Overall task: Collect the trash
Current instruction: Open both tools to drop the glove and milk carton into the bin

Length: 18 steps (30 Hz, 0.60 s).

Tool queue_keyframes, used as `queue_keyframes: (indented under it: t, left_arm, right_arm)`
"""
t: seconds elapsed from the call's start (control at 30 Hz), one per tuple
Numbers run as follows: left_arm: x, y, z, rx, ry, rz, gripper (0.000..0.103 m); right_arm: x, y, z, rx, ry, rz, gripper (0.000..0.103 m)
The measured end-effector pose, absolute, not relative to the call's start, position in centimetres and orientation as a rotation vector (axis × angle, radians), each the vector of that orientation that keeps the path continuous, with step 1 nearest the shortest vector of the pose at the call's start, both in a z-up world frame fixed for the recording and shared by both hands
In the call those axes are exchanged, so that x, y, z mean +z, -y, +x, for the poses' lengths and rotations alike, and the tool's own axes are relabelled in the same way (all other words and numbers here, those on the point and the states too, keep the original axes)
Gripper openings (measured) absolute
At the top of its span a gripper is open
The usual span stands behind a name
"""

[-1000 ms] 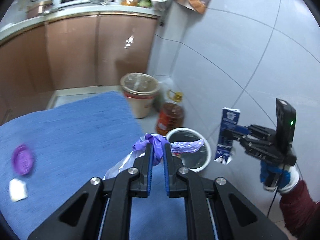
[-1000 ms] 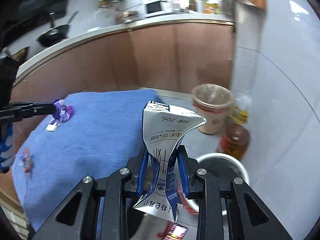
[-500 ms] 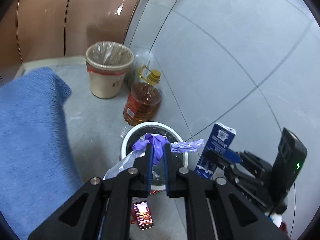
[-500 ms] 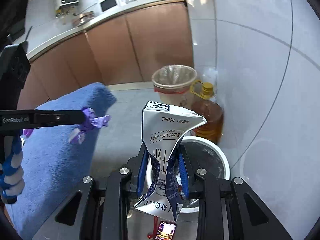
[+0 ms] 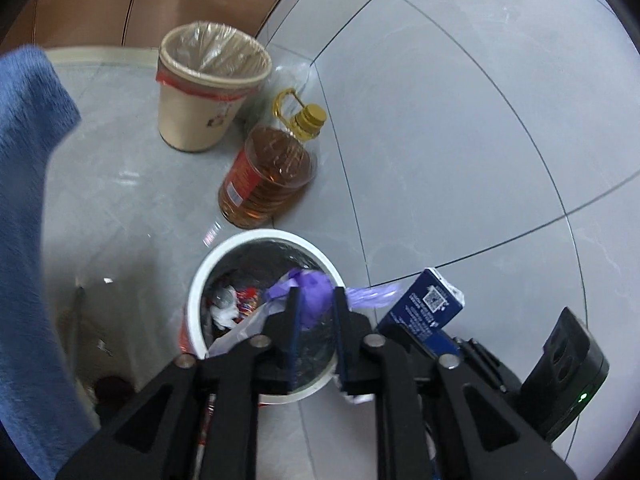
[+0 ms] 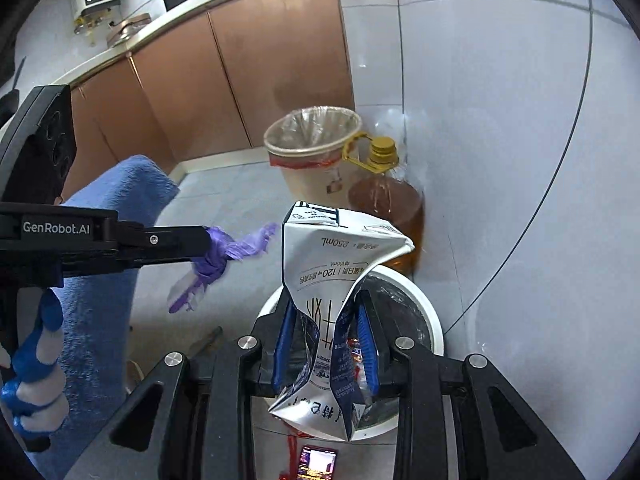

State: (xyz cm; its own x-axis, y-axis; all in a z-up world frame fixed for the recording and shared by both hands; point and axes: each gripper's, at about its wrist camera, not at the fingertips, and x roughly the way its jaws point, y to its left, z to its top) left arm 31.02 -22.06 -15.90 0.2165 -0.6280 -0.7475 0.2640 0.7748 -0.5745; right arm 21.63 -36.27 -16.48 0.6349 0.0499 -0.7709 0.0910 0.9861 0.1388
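I have swung both hands off the blue cloth [image 5: 28,200] and down over the white bin [image 5: 192,292], which now lies just below my fingers. My left gripper [image 5: 316,308] is opening, its fingers [image 5: 291,320] loosening around the purple wrapper [image 5: 314,296] above the bin's mouth, so it should drop in. My right gripper [image 6: 326,344] clenches the crumpled milk carton [image 6: 336,264] over the same bin; it goes next, I reckon. Beyond my fingers stand a lined beige bin [image 5: 204,92] and an oil bottle [image 5: 268,176], neither in the way.
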Motion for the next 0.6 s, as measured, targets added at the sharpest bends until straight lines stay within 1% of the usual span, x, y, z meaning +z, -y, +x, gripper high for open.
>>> queue_keyframes:
  t: [0.03, 0.07, 0.1, 0.3, 0.6]
  left_arm:
    - [-16.2, 22.1, 31.1, -0.640, -1.211, -0.377, 0.028]
    - [-16.6, 22.1, 31.2, -0.644, -1.218, -0.397, 0.035]
    - [-16.7, 22.0, 31.2, -0.646, -1.221, -0.407, 0.038]
    - [-15.9, 21.4, 30.0, -0.665, -1.198, -0.390, 0.038]
    - [-11.2, 18.9, 26.4, -0.607, -1.054, -0.273, 0.038]
  right_arm:
    - [-16.8, 36.4, 21.8, -0.027, -0.891, 0.175, 0.030]
    - [-17.1, 36.6, 21.9, -0.030, -0.897, 0.179, 0.033]
    - [-17.1, 36.5, 21.8, -0.034, -0.899, 0.180, 0.036]
    - [-17.5, 36.4, 21.6, -0.041, -0.906, 0.188, 0.036]
    - [-14.7, 34.8, 19.9, -0.014, -0.854, 0.202, 0.039]
